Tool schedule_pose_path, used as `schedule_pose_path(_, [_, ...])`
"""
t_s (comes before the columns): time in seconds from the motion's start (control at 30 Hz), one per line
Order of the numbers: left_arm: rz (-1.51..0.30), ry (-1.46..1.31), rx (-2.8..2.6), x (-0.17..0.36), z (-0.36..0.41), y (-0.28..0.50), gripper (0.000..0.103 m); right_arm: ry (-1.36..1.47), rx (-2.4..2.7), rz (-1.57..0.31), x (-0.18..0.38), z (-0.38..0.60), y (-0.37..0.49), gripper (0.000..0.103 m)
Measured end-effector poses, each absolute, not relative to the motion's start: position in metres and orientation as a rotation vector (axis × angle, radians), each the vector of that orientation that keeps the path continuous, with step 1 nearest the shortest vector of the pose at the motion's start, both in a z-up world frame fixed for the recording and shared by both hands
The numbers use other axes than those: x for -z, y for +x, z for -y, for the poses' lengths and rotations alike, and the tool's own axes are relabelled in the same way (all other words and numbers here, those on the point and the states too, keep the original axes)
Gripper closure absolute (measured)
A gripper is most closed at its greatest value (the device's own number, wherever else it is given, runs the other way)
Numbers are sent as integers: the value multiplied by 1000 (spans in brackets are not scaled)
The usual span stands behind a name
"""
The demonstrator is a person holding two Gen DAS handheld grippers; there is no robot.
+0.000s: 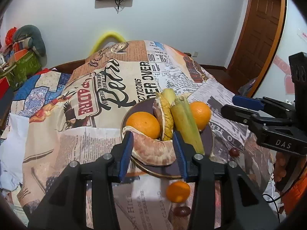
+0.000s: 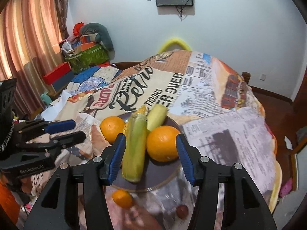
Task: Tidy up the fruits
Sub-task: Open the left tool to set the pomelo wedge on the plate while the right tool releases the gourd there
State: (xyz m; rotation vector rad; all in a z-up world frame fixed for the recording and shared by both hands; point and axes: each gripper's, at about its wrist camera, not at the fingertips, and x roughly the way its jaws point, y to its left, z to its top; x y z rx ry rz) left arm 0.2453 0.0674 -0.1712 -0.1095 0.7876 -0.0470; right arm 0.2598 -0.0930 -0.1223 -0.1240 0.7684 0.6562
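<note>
The plate (image 1: 208, 143) near the worktop's (image 1: 80, 145) front edge holds two oranges (image 1: 143, 124) (image 1: 200, 115), a husked corn (image 1: 187, 122) and pomelo pieces (image 1: 153, 151). My left claw (image 1: 153, 149) stands wide, its pads either side of the front pomelo piece; I can't quite tell if they touch it. My right claw (image 2: 150, 153) is wide too, above the corn and one orange. A small tangerine (image 1: 178, 191) and two grapes (image 1: 182, 210) (image 1: 234, 152) lie on the cloth beside the plate.

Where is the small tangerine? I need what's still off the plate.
The small tangerine lies on the tablecloth just off the plate's near rim, beside a dark grape.
</note>
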Motion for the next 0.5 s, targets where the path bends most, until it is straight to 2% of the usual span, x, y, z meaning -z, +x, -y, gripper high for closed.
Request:
schedule_pose_path(0.43, [-842, -115, 60, 180, -47, 213, 47, -106, -616, -817, 132, 131, 222, 52])
schedule_pose_path(0.5, [-855, -120, 57, 186, -46, 208, 45, -94, -622, -834, 138, 133, 218, 49])
